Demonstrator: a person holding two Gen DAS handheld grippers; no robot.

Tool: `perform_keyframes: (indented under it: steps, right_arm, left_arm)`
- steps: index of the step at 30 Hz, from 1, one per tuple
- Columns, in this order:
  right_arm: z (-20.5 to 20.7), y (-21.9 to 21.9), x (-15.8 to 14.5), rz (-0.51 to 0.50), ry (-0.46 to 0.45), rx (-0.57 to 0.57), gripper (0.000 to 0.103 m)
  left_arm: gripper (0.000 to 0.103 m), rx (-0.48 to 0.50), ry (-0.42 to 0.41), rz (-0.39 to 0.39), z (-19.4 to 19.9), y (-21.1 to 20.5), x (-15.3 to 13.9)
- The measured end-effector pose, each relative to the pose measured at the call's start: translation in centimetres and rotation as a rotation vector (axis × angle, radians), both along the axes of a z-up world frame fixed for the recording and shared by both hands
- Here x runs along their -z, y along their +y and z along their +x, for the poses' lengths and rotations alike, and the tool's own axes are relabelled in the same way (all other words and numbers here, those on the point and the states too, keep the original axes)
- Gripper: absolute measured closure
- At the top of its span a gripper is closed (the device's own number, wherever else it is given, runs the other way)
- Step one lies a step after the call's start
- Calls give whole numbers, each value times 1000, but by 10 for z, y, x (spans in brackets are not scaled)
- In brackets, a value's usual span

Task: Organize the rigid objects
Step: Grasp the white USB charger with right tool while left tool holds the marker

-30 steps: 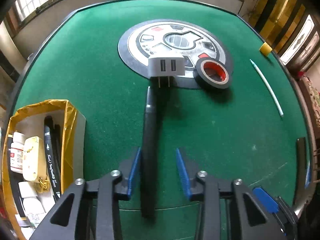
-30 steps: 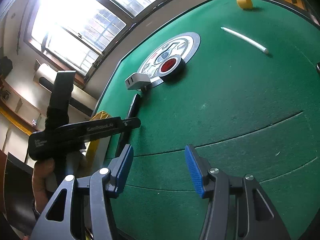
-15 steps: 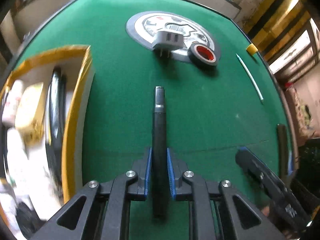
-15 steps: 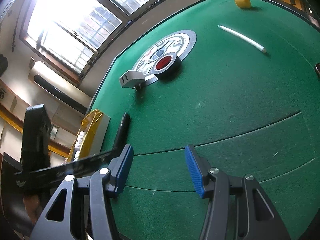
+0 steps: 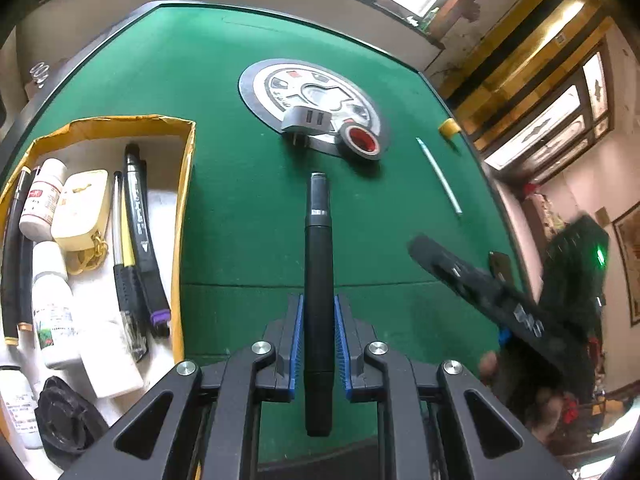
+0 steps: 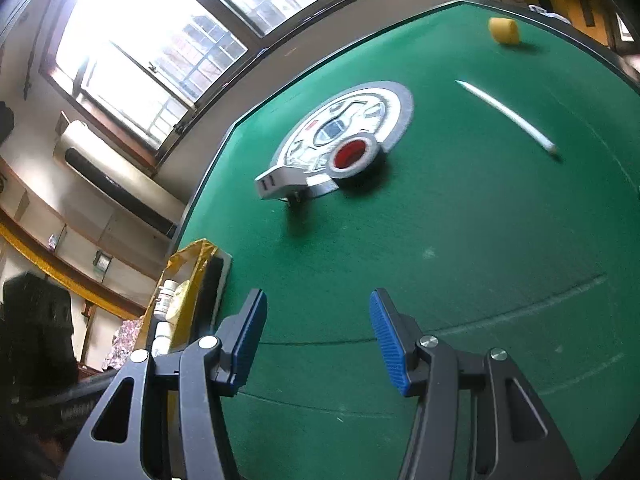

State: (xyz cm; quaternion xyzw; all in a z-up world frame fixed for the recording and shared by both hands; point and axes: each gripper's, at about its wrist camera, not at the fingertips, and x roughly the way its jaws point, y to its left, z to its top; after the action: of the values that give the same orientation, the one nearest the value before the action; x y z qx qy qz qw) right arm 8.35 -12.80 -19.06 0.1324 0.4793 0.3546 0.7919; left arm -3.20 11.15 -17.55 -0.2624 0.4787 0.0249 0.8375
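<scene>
I hold the black pen (image 5: 318, 280) clamped between the blue pads of my left gripper (image 5: 318, 344), its long axis running straight out along the fingers toward the far edge of the green table (image 5: 248, 208), and the yellow-rimmed box (image 5: 182, 216) that I judge it is bound for lies just to the left of the claw, along the table's left edge, its own long side roughly parallel to the pen. The left hand is plainly the nearer one to that box; my right gripper (image 6: 318, 336) hangs over the near part of the felt with its jaws standing apart and nothing between them. The box already holds markers, small white bottles and a cream case. Toward the middle of the table a round grey printed disc (image 5: 276, 80) carries a white USB charger (image 5: 306, 120) and a roll of black tape (image 5: 360, 140) on its near rim; a thin white stick (image 5: 438, 174) lies near the right edge, a small yellow roll (image 5: 448, 126) beyond it. Windows line the far wall.
</scene>
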Motion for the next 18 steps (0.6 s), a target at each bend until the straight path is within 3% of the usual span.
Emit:
perform_keyframes:
  steps: [8,18]
  right_arm:
    - [6,44,-17,-41,-38,-58,50]
    - [13,97,-19,-146,-53,-153,50]
  left_arm:
    - [89,-4,-43,-68,-17,17,-11]
    - [89,-36,-91,-74,-32,35,-21]
